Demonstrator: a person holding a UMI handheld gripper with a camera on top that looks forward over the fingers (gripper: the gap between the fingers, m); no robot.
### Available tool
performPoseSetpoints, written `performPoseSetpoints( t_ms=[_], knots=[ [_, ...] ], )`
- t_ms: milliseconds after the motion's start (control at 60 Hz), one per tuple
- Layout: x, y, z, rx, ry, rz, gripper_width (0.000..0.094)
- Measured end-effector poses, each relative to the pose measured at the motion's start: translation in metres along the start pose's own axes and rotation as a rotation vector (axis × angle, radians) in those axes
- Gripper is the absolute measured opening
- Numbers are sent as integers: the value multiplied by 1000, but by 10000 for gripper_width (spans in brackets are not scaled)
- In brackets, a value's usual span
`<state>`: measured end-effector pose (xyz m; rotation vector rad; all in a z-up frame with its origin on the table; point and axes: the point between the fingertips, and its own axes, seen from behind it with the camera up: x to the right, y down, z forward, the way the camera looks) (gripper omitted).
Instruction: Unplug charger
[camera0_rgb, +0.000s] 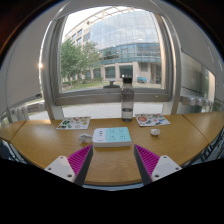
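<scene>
Fingers (112, 160) open, empty; teal box (112, 136) ahead, lettering unreadable.

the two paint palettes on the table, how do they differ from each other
The left palette lies beyond the tool's left finger, past the teal box; the right palette lies beyond the right finger. The left palette looks squarer with bluish and green patches, while the right palette looks rounder with red and orange spots. Both are pale, flat on the wooden table near the window. The tool's fingers are open, holding nothing.
</scene>
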<state>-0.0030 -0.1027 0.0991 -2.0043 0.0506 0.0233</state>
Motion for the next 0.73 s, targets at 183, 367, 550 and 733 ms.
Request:
performPoseSetpoints(
  t_ms=[183, 367, 550, 733],
  knots=[
    [-29, 10, -15, 7, -23, -67, 817],
    [-36, 14, -22, 1, -42, -83, 817],
    [-43, 19, -23, -10, -57, -76, 817],
    [-41, 21, -22, -17, -46, -80, 818]
  ],
)
